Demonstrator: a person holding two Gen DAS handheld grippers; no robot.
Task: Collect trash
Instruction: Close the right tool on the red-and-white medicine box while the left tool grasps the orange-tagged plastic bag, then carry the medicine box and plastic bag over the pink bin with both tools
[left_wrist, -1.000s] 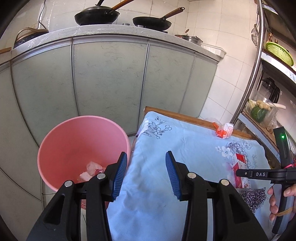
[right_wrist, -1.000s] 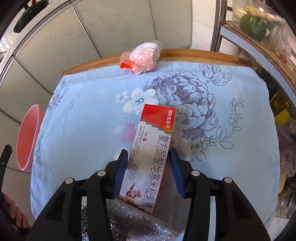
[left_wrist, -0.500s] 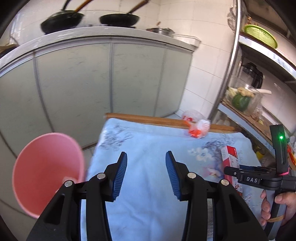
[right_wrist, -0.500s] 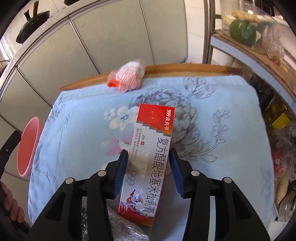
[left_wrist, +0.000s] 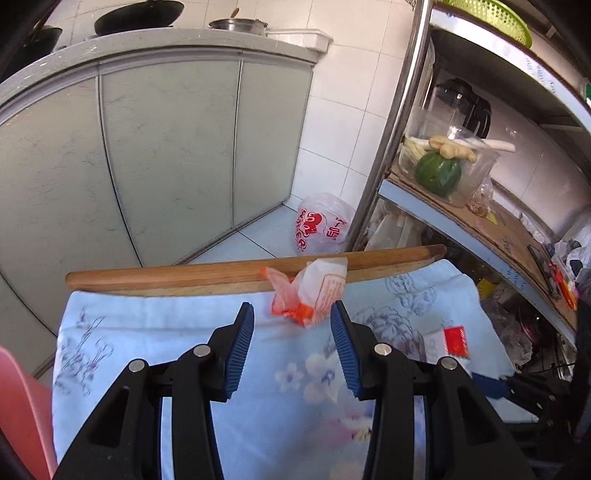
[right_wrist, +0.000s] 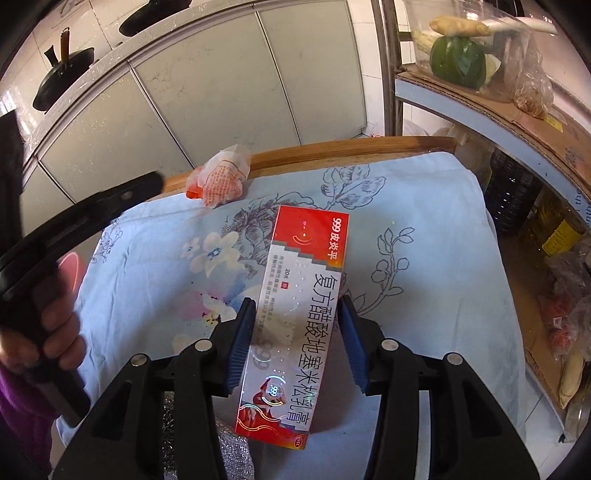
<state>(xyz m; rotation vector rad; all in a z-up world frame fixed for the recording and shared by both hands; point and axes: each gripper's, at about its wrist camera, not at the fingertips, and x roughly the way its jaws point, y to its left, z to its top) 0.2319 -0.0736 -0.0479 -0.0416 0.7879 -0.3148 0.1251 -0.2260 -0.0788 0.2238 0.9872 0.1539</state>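
Observation:
A crumpled orange-and-white wrapper (left_wrist: 309, 291) lies at the far edge of the blue flowered cloth (left_wrist: 147, 343); it also shows in the right wrist view (right_wrist: 219, 181). My left gripper (left_wrist: 291, 336) is open and empty, just short of the wrapper. A red-and-white ointment box (right_wrist: 299, 302) lies flat on the cloth between the pads of my right gripper (right_wrist: 297, 328), which is open around it; its end shows in the left wrist view (left_wrist: 448, 341). The pink bin (left_wrist: 22, 410) sits at the lower left.
A wooden table edge (left_wrist: 221, 275) runs past the cloth. A printed plastic bag (left_wrist: 321, 229) lies on the floor beyond. A steel rack with a shelf of vegetables (left_wrist: 439, 173) stands to the right. A steel scourer (right_wrist: 232, 458) lies under my right gripper. Grey cabinets (left_wrist: 166, 155) stand behind.
My left gripper has swung right, away from the pink bin, and now faces the orange wrapper. My right gripper stays open around the box.

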